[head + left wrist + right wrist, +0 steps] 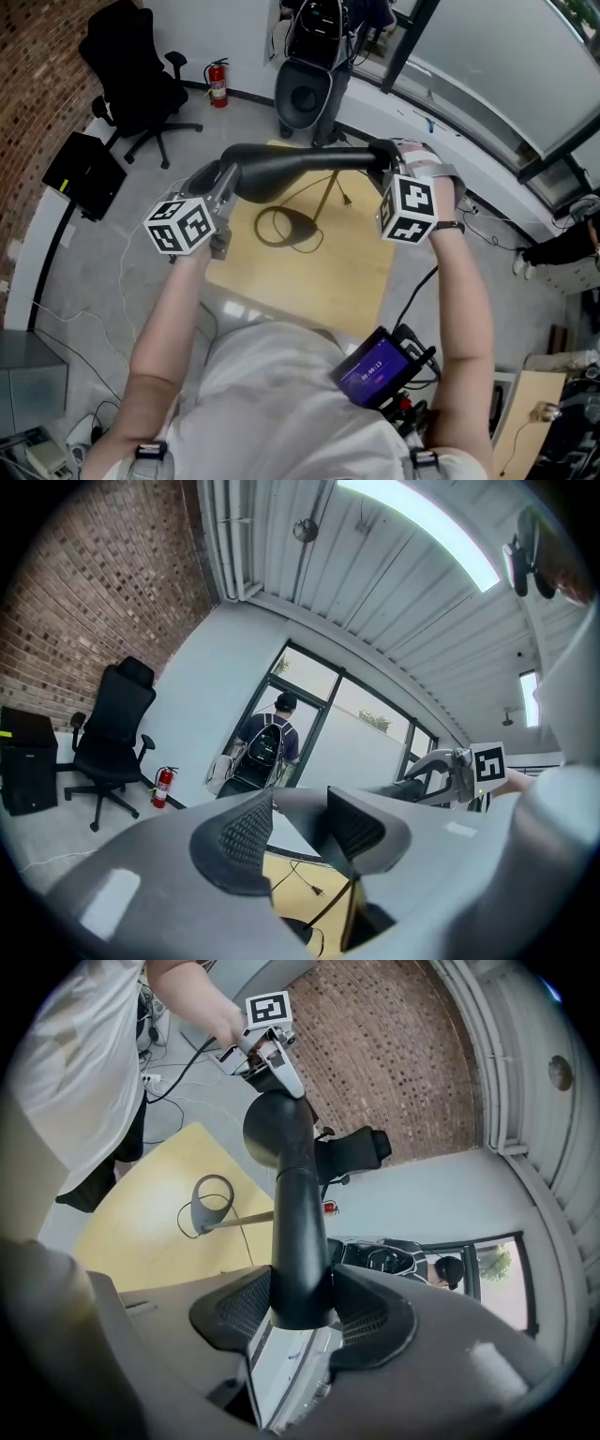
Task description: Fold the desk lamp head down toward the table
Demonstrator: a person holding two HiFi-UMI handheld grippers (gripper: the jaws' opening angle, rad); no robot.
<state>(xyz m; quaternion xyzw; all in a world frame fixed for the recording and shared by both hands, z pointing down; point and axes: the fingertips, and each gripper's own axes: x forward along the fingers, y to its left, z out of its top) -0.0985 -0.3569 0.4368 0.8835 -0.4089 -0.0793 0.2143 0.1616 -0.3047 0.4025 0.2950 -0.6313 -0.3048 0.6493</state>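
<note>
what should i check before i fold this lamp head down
1. Right claw shut on the long black lamp head: ok.
2. Left claw gripping the lamp: not ok, jaws apart, nothing between them.
3. Ring-shaped lamp base resting on the yellow wooden table: ok.
4. Black power cord clear of the folding path: cannot tell.
5. Head already down: not ok, it lies roughly level above the table.

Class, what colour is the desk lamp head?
The desk lamp head is black, shown best in the right gripper view.
</note>
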